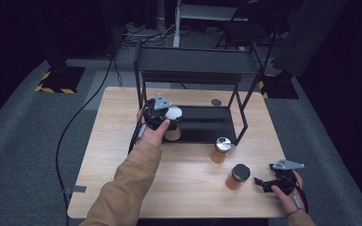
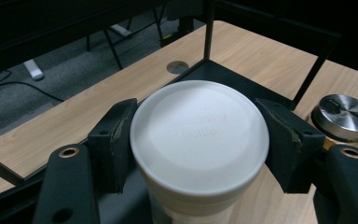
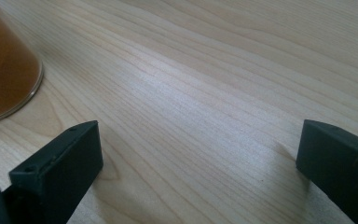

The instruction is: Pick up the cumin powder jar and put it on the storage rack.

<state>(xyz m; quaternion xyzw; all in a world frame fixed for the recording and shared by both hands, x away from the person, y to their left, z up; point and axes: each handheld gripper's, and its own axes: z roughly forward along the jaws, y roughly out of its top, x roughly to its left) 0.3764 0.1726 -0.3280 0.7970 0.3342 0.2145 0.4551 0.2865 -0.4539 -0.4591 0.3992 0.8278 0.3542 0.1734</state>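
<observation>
Embossed lid writing, too faint to read. Left tongs [image 2: 198, 140] pinching white-lidded jar [image 2: 199, 135] by rack [image 1: 238, 125]. Right tongs [image 3: 198, 163] spread wide, empty, low over bench [image 3: 214, 70].

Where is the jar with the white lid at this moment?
In the high view the white-lidded jar is left of centre, clamped in the left hand-held gripper, at the front edge of the black rack's lower shelf.
</observation>
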